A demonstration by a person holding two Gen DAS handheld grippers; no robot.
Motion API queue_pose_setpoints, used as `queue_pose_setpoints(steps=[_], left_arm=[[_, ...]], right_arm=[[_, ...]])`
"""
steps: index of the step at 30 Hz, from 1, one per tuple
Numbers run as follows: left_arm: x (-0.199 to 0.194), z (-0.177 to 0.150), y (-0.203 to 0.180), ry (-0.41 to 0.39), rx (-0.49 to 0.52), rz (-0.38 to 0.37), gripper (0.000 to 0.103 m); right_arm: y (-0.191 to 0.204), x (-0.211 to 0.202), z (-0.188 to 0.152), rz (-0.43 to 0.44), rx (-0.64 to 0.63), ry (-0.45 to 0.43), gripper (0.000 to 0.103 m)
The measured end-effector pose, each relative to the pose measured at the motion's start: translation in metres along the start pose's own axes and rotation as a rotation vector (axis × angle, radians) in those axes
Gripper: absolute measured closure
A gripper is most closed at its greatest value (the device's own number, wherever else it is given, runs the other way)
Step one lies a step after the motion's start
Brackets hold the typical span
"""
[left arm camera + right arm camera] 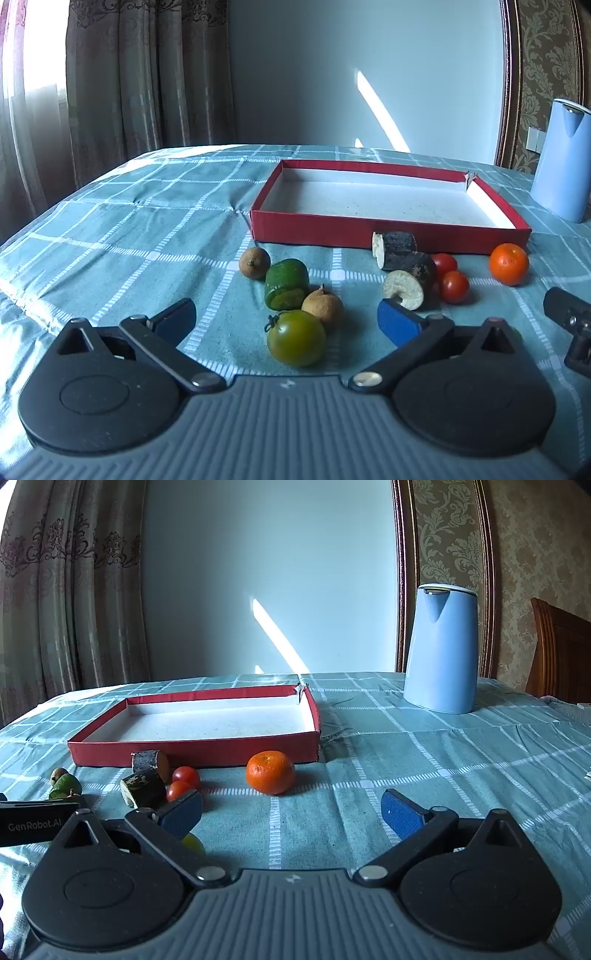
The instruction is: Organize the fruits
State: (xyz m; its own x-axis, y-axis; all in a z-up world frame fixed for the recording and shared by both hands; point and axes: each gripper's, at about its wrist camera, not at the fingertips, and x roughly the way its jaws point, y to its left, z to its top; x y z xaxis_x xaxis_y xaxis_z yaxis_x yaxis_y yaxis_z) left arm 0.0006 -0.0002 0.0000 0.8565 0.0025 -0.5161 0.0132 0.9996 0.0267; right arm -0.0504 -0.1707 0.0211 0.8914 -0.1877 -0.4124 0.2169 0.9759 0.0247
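A home, likely a dining or living room. Table (424, 746) under a teal checked cloth (110, 229), creased, sunlit in patches. Heavy patterned curtains (122, 74) at left with daylight behind them. Plain pale wall (258, 572) straight ahead with a slanted streak of sun. Ornate damask wallpaper (517, 554) at right, edged by a dark wooden frame (402, 572). Carved wooden chair back (561, 650) past the table's right corner. Blue electric kettle (441, 650) standing on the cloth. Wall switch (535, 138) on the wallpaper behind the kettle.
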Motion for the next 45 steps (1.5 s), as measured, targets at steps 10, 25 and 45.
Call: queue_pose_setpoints(steps=[10,25,45], left_arm=[[-0.001,-0.003,0.002,-0.006,-0.011,-0.007,0.0],[-0.009,-0.005,0.001,-0.058,-0.02,-0.006,0.0],[-0.015,-0.006,0.004,-0.069,-0.045,0.004,0.0]], right_arm=[[-0.003,0.001,0.0,0.004,0.001,-0.005,0.0],[0.004,0.007,0.0,0.005,-0.024,0.037,0.0],[0.002,0.007,0.0,0.018,-0.008,0.034,0.0]])
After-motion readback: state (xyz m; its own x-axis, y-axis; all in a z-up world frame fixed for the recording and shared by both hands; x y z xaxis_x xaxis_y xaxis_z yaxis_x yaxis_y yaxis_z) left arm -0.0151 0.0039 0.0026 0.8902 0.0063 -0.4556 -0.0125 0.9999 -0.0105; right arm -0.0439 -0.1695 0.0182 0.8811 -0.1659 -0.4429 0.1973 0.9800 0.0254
